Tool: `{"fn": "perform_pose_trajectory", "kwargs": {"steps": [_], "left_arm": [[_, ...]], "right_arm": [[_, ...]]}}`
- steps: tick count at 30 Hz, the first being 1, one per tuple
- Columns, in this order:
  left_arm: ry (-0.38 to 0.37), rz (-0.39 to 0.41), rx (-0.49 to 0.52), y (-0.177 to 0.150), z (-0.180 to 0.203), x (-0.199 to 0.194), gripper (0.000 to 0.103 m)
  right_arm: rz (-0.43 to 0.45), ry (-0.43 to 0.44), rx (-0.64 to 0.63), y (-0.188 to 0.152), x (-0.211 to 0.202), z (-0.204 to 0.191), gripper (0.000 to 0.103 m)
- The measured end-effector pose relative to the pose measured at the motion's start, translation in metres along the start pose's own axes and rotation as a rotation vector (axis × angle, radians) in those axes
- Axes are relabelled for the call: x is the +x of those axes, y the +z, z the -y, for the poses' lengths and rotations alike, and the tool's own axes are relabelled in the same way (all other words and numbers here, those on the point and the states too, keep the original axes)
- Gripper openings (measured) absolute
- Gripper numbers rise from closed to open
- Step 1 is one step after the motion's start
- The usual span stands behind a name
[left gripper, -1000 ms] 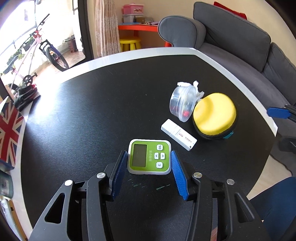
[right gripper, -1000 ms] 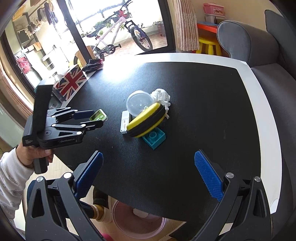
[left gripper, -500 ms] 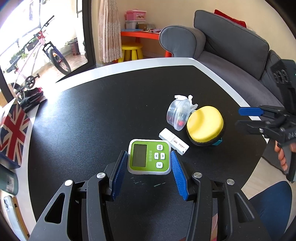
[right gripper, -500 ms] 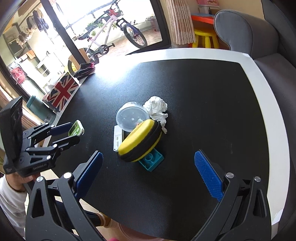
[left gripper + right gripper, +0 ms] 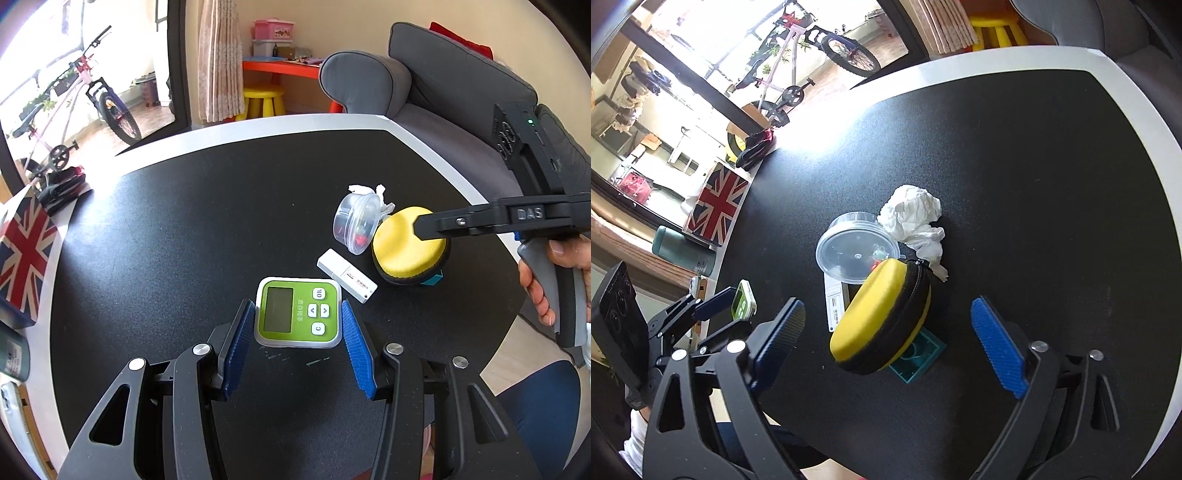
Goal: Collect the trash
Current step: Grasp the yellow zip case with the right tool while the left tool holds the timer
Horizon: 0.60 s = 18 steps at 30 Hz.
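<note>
My left gripper point(image 5: 297, 334) is shut on a green and white timer device point(image 5: 297, 316) held above the black table point(image 5: 184, 229); it also shows in the right wrist view point(image 5: 743, 302). My right gripper point(image 5: 886, 332) is open over the yellow zip case point(image 5: 879, 317), its jaws on either side and apart from it. A crumpled white tissue point(image 5: 912, 218) lies just beyond the case, beside a clear plastic cup with a lid point(image 5: 855, 251). In the left wrist view the tissue point(image 5: 369, 192) peeks out behind the cup point(image 5: 356, 223).
A white stick-shaped device point(image 5: 347, 275) lies between the timer and the case point(image 5: 402, 254). A teal toy brick point(image 5: 918, 354) sits under the case. A Union Jack box point(image 5: 716, 210) and a green bottle point(image 5: 683, 254) stand at the table's left edge. A grey sofa point(image 5: 461, 103) lies beyond.
My right gripper has moved forward and down over the yellow case, which now sits between its open jaws. My left gripper has kept the timer and shifted only slightly.
</note>
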<state>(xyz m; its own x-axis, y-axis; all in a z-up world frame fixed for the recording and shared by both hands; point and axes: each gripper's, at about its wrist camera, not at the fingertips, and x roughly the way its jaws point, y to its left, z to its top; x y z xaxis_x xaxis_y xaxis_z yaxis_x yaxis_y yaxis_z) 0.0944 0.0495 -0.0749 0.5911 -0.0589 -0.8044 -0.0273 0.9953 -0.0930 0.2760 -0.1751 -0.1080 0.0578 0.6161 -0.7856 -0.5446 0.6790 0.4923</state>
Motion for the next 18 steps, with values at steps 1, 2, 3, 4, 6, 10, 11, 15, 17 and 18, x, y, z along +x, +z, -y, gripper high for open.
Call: {"fn": "perform_pose_trajectory", "kwargs": {"steps": [1,2,3,4,6,10,11,15,17,18], "left_arm": [[0.0,-0.001,-0.002,-0.001,0.0,0.0,0.047],[-0.001,-0.002,-0.004,-0.001,-0.001,0.001,0.047],[-0.003,-0.003,-0.006,-0.002,-0.001,0.002,0.047],[-0.003,-0.003,-0.006,-0.002,-0.001,0.001,0.047],[-0.005,-0.004,-0.006,-0.002,-0.001,0.002,0.047],[-0.011,0.0,-0.009,-0.003,-0.001,0.002,0.047],[-0.013,0.002,-0.009,-0.003,0.0,0.001,0.047],[-0.02,0.005,-0.009,-0.004,0.001,-0.001,0.047],[-0.022,0.006,-0.008,-0.005,0.002,-0.002,0.047],[-0.023,0.007,-0.008,-0.004,0.003,-0.003,0.047]], "right_arm": [[-0.003,0.0,0.0,-0.001,0.002,0.0,0.078],[-0.008,-0.001,0.001,-0.001,0.004,0.0,0.071],[-0.008,0.001,0.001,-0.002,0.004,0.0,0.067],[-0.007,-0.002,-0.003,-0.002,0.004,-0.001,0.059],[-0.002,-0.009,-0.01,-0.002,0.003,-0.001,0.046],[0.017,-0.01,-0.028,-0.004,-0.001,-0.004,0.035],[0.022,-0.01,-0.033,-0.004,-0.003,-0.005,0.033],[0.043,-0.015,-0.053,-0.007,-0.008,-0.01,0.031],[0.055,-0.015,-0.061,-0.008,-0.012,-0.012,0.031],[0.06,-0.013,-0.065,-0.009,-0.014,-0.014,0.031]]}}
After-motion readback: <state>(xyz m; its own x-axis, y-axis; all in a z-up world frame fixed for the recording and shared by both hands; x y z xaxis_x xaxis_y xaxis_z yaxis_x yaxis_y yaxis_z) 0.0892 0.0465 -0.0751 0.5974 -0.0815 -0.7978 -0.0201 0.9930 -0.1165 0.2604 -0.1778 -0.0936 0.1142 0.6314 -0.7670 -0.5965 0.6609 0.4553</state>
